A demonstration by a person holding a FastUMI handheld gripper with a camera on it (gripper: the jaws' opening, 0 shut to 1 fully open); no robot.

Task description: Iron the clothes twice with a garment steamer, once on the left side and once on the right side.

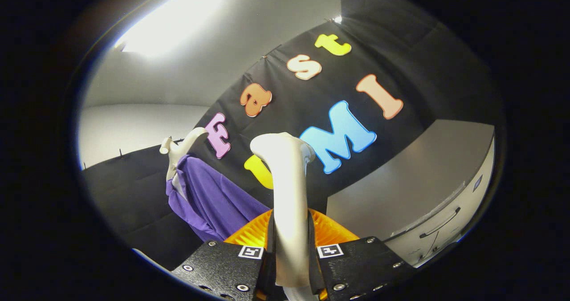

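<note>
On the left, a purple garment (213,203) hangs from a pale hanger (180,147), whose hook and shoulder rise above the cloth. It hangs in front of the booth's black wall, so the fabric drapes free and can take steam along its length. It lies beyond the tongs and off to their left, apart from the steamer.

In the middle, the tongs (291,258) are clenched on the handle of the white garment steamer (287,189): both fingers (231,265) press its sides low down, just above an orange pleated part (329,232) that sits behind the handle. Gripping low leaves the steamer's head standing upright ahead of the fingers, free to be turned toward the cloth. Which way its steam face points I cannot tell.

On the right, a grey cabinet (418,189) with a white front and a dark handle (441,223) stands well clear of the garment.

My judgement is that the steamer is carried but not yet against the fabric, so neither side's pass is under way; the next move calls for swinging left to reach the garment.
</note>
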